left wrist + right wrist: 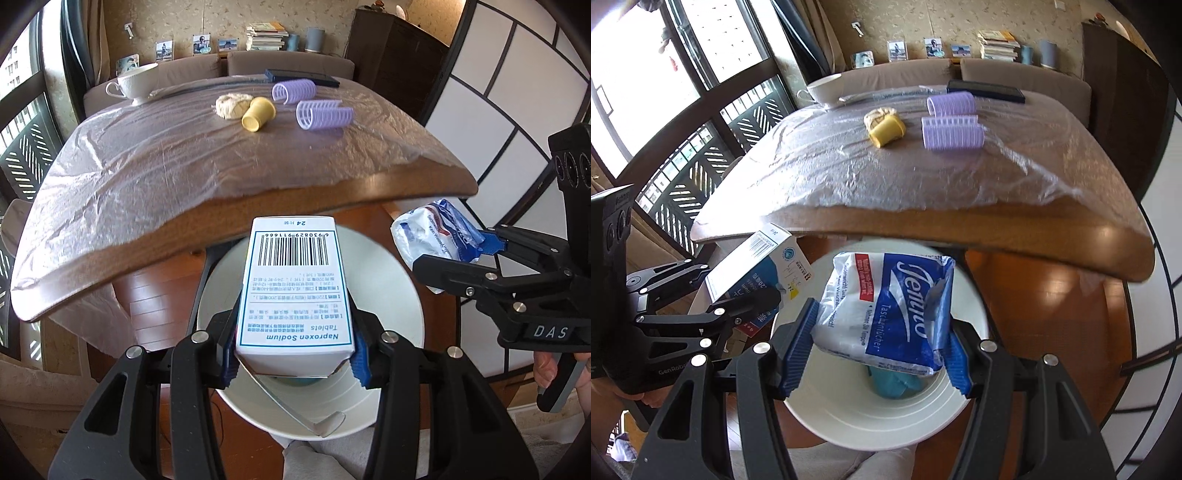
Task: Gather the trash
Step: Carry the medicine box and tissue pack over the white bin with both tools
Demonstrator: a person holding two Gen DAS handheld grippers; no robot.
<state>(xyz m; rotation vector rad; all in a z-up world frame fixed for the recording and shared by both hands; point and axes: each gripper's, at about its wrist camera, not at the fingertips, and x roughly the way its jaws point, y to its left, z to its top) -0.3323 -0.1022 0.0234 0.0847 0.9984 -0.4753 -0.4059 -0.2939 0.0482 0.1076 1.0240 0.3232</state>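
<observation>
My left gripper (pixel 295 356) is shut on a white Naproxen Sodium tablet box (pixel 295 280), with its blue pads against both sides and an end flap hanging open. The box hangs over a round white bin (pixel 400 295) on the floor below the table edge. My right gripper (pixel 877 354) is shut on a crumpled blue and white tissue pack (pixel 886 306) above the same bin (pixel 842 417). Something teal (pixel 894 384) lies inside the bin. Each gripper shows in the other's view, the pack (pixel 436 236) at the right and the box (pixel 753 266) at the left.
The wooden table (pixel 258 206) under plastic film carries a yellow cup (pixel 258 113), a twine ball (pixel 231 105), two purple hair rollers (pixel 323 115), a white teacup (pixel 135 83) and a dark flat case (pixel 301 76). A sofa stands beyond it, and a window is to the left.
</observation>
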